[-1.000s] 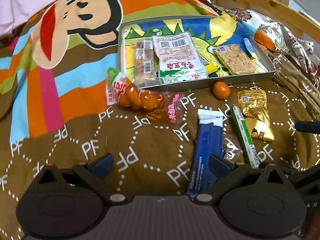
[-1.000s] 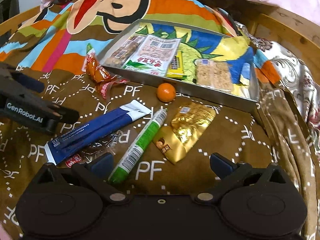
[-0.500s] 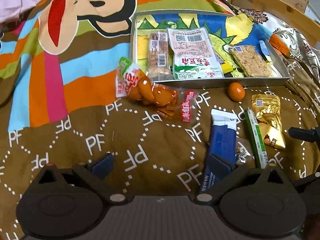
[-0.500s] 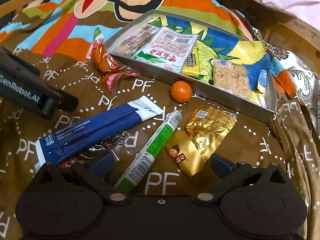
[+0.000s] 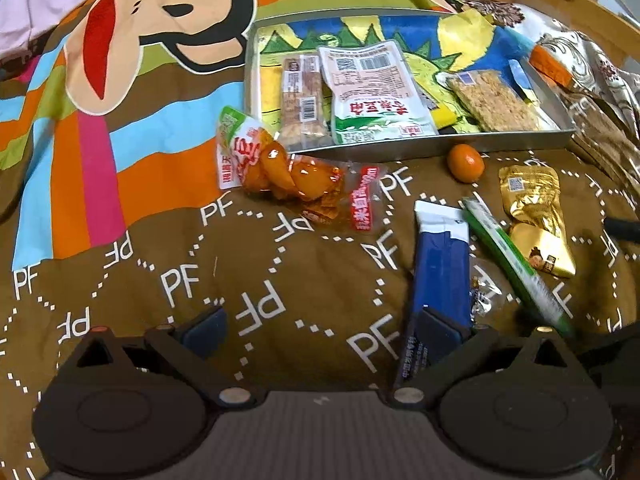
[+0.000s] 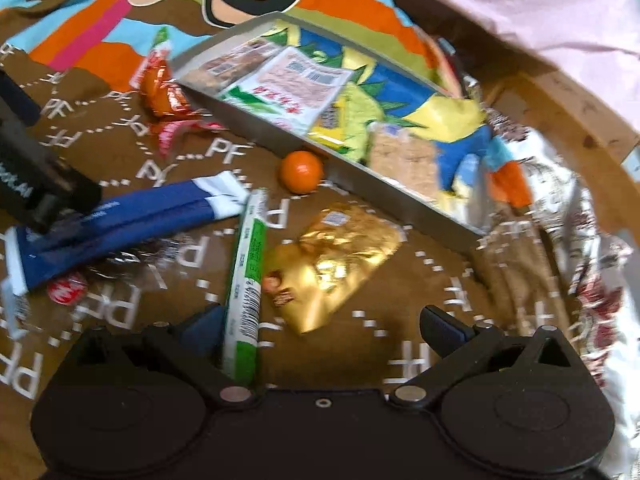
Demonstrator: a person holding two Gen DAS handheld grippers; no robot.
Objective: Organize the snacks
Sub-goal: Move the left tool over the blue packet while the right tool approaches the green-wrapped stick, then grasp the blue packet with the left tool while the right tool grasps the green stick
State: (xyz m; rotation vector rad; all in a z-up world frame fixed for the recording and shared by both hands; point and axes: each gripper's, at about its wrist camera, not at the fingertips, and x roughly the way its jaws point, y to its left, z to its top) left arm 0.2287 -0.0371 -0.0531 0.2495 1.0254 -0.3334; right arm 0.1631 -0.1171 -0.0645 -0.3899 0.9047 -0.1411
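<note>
Snacks sit on a brown "PF"-print blanket (image 5: 256,288): long blue-and-white packet (image 5: 440,276), green-and-white stick packet (image 6: 248,276), crinkled gold foil pouch (image 6: 340,256), small orange fruit (image 6: 301,171), all beside the shallow metal tray (image 5: 500,142) that has other snacks in it. Left gripper (image 5: 320,330) jaws spread, right finger over the blue packet. Right gripper (image 6: 324,326) jaws spread, straddling the gold pouch, holding nothing.

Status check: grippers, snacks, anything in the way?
Both grippers open, empty: left, right. Green stick by right gripper; blue pack by left. Tray unobstructed.
</note>
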